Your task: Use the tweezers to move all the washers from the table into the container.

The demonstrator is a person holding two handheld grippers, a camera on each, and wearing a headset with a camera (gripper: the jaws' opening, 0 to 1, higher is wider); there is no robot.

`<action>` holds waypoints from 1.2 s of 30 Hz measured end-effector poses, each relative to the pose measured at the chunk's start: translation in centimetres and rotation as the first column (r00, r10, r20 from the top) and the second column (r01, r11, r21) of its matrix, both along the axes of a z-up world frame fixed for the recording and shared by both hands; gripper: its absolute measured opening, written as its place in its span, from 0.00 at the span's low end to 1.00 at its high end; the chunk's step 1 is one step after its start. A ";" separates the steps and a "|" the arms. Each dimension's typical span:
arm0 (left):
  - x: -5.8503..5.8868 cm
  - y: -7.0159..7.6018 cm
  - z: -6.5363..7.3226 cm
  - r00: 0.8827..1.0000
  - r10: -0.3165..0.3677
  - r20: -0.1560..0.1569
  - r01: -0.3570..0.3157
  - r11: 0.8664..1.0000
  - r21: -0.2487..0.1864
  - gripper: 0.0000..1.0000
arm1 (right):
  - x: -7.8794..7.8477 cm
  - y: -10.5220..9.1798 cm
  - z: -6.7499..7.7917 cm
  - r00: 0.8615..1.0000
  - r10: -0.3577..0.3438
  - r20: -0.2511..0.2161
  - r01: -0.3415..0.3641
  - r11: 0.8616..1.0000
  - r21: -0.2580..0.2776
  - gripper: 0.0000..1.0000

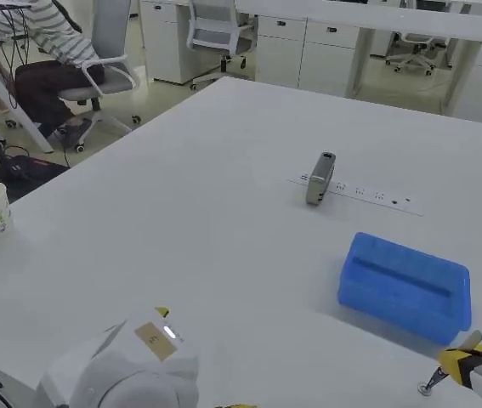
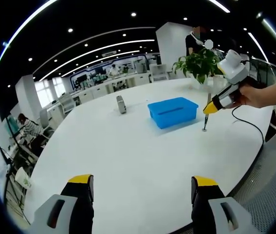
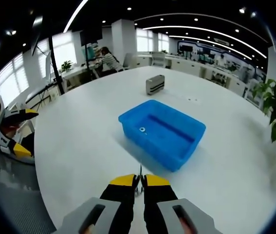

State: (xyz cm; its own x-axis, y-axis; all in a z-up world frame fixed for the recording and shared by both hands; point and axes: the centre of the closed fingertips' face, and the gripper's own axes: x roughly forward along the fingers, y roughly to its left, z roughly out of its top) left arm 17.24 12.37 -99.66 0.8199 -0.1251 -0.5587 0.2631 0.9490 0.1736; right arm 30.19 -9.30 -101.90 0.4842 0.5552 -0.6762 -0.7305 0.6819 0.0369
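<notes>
- One washer lies on the floor of the blue container, near its left end, at the centre of the right gripper view.
- The tweezers stand just beside the container, tips down on the bench. They sit right of centre in the left gripper view and in the lower right corner of the head view.
- The tips are too small to show whether they pinch a washer.
- The right tool has its jaws together, clamped on the tweezers' upper end.
- The step looks like a pick beside the container, or the start of a carry to it.
- If a washer is pinched, the next move calls for a lift over the near wall, then a slackened squeeze above the floor. If not, the tips need lining up on a washer first.
- The person's hand, upper right in the left gripper view, holds the right tool nose-down and steep.
- The left tool has its jaws apart and holds nothing. It is at the bottom of its own view, low over the bench, well apart from the container.
</notes>
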 end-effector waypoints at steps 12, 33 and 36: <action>0.0 -0.1 0.0 1.000 -0.004 0.000 0.004 1.000 0.004 0.84 | 0.5 -0.2 0.1 0.997 -0.071 0.028 0.070 0.997 0.043 0.01; 0.0 -0.1 0.6 1.000 0.001 0.030 -0.001 1.000 -0.004 0.85 | 2.4 -0.5 2.7 0.998 -0.051 0.040 0.050 0.998 0.027 0.00; 0.0 -0.3 0.5 1.000 -0.012 0.027 0.012 1.000 -0.004 0.85 | 2.6 -0.2 3.4 0.998 -0.046 0.049 0.044 0.998 0.036 0.00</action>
